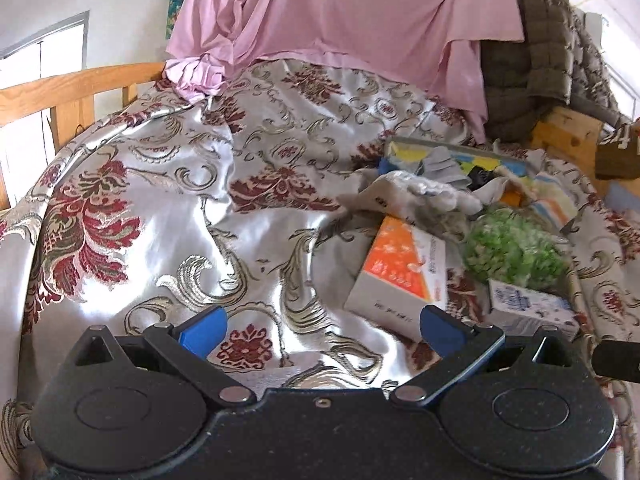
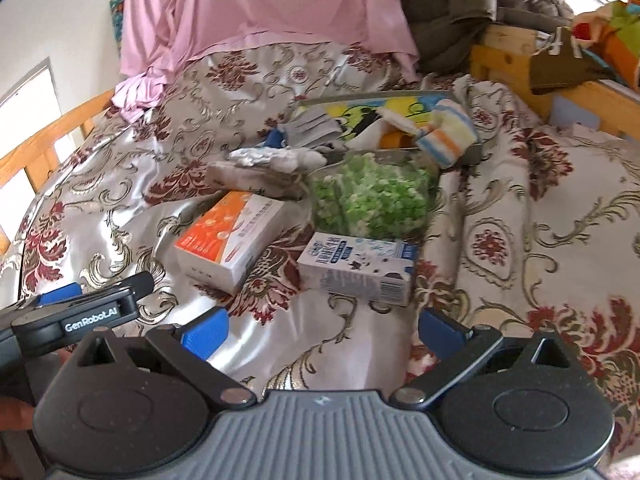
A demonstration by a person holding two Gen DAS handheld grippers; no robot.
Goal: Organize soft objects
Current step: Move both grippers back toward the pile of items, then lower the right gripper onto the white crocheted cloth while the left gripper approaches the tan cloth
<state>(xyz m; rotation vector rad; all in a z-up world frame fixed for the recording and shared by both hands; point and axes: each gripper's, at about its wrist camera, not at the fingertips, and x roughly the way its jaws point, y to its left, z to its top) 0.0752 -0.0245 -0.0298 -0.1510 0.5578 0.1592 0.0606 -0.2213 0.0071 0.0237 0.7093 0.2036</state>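
Note:
A pile of small items lies on a floral satin bedspread (image 1: 168, 208) (image 2: 540, 200). A green fluffy bundle (image 1: 512, 248) (image 2: 372, 196) sits beside an orange-and-white box (image 1: 400, 276) (image 2: 232, 236) and a blue-and-white carton (image 1: 532, 308) (image 2: 360, 266). Behind them a tray (image 2: 474, 152) holds a striped cloth (image 2: 448, 132) and grey gloves (image 1: 440, 164) (image 2: 312, 128). A white knit cloth (image 1: 424, 192) (image 2: 272, 158) lies in front of it. My left gripper (image 1: 322, 330) is open above bare bedspread. My right gripper (image 2: 322, 330) is open just short of the carton.
A pink sheet (image 1: 340, 16) (image 2: 260, 8) drapes over the back of the bed, with a dark quilted blanket (image 1: 536, 56) (image 2: 472, 4) to its right. Wooden bed rails (image 1: 68, 92) (image 2: 516, 60) border both sides. The left gripper's body (image 2: 80, 316) shows low left in the right wrist view.

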